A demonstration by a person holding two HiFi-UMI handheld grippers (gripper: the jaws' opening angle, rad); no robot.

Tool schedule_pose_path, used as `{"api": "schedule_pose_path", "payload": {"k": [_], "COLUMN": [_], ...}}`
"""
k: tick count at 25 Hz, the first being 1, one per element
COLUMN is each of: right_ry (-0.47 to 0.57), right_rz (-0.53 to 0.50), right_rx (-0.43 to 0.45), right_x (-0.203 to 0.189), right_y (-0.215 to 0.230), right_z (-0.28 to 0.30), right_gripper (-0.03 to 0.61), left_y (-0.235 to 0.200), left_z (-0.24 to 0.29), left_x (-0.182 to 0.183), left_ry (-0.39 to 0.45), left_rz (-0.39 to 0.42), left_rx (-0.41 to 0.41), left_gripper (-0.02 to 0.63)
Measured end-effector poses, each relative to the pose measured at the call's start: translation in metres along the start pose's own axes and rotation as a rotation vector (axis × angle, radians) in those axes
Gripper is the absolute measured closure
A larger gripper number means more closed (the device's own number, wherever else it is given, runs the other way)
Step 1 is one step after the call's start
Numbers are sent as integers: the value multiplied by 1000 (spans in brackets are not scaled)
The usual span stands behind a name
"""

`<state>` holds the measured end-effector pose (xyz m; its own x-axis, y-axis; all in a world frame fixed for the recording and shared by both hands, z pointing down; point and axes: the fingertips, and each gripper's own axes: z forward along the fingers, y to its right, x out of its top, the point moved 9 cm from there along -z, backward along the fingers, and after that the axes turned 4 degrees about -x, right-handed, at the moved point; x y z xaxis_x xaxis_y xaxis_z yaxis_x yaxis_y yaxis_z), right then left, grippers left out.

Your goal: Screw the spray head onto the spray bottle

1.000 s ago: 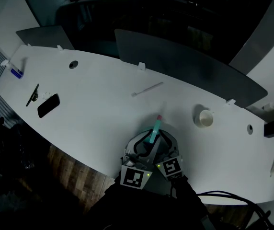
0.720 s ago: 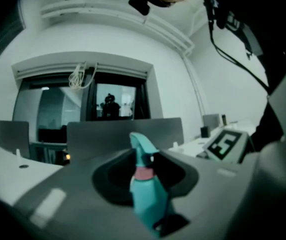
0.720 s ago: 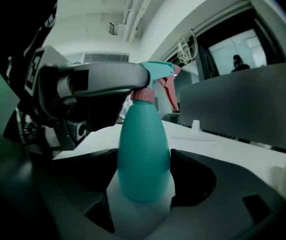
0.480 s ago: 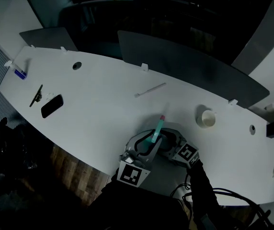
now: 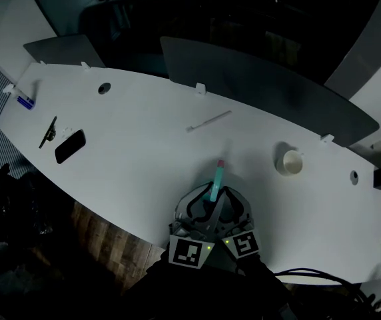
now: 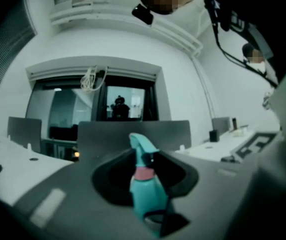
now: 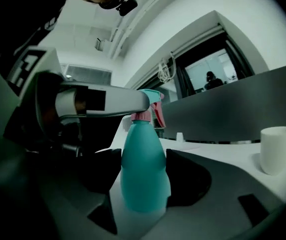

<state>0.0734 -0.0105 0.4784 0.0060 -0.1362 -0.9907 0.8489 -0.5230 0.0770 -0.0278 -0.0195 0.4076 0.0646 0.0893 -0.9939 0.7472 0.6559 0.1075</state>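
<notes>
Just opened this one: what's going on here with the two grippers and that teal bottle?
A person works two hand-held grippers at a white table. The teal spray bottle stands upright on it. The left gripper is clamped on the spray head, which sits atop the bottle's neck. The right gripper has just been closing its jaws round the bottle's body, and the pads now meet its sides. How far the head is screwed down cannot be seen.

An office around me, a long curved white desk (image 5: 144, 145) with a round cable hole (image 5: 104, 88), a grey divider panel (image 5: 264, 89) along its far edge, a flat black phone (image 5: 69, 146) and a white cup (image 5: 288, 162) on top, a dark-framed glass doorway (image 6: 125, 101) beyond
</notes>
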Motion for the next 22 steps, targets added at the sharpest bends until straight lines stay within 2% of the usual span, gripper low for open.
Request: {"api": "schedule_pose_path", "payload": {"k": [2, 4, 7, 8, 9, 10, 11, 13, 15, 18, 20, 22], "right_ry": [-15, -51, -133, -168, -203, -226, -228, -160, -86, -57, -48, -46], "right_rz": [-8, -19, -16, -27, -47, -72, -101, -138, -101, -69, -73, -44], "right_rx": [166, 380, 703, 775, 810, 803, 752, 539, 299, 66, -15, 34], "right_x": [0, 4, 11, 13, 15, 17, 19, 21, 14, 2, 0, 1], "right_y": [14, 31, 51, 56, 58, 58, 56, 47, 32, 7, 0, 5], "right_z": [1, 8, 27, 32, 35, 35, 31, 9, -12, -15, -9, -6], "right_gripper": [288, 288, 288, 287, 287, 287, 287, 287, 287, 288, 288, 288], "left_y": [-6, -15, -26, -27, -27, -27, -25, -18, -9, 0, 2, -1], "left_z": [-3, -5, -6, -5, -5, -5, -6, -8, -7, -3, -2, -2], "left_x": [-3, -5, -3, -2, -2, -3, -3, -4, -5, -3, -2, -3], "left_ry": [1, -6, -33, -39, -40, -40, -42, -49, -47, -42, -26, -9], "left_rz": [-100, -157, -118, -91, -72, -61, -49, -28, -31, -26, -51, -103], "left_rx": [-78, -180, -330, -356, -362, -352, -329, -257, -175, -80, -42, -52], "left_gripper": [503, 501, 497, 495, 494, 494, 495, 495, 495, 495, 497, 497]}}
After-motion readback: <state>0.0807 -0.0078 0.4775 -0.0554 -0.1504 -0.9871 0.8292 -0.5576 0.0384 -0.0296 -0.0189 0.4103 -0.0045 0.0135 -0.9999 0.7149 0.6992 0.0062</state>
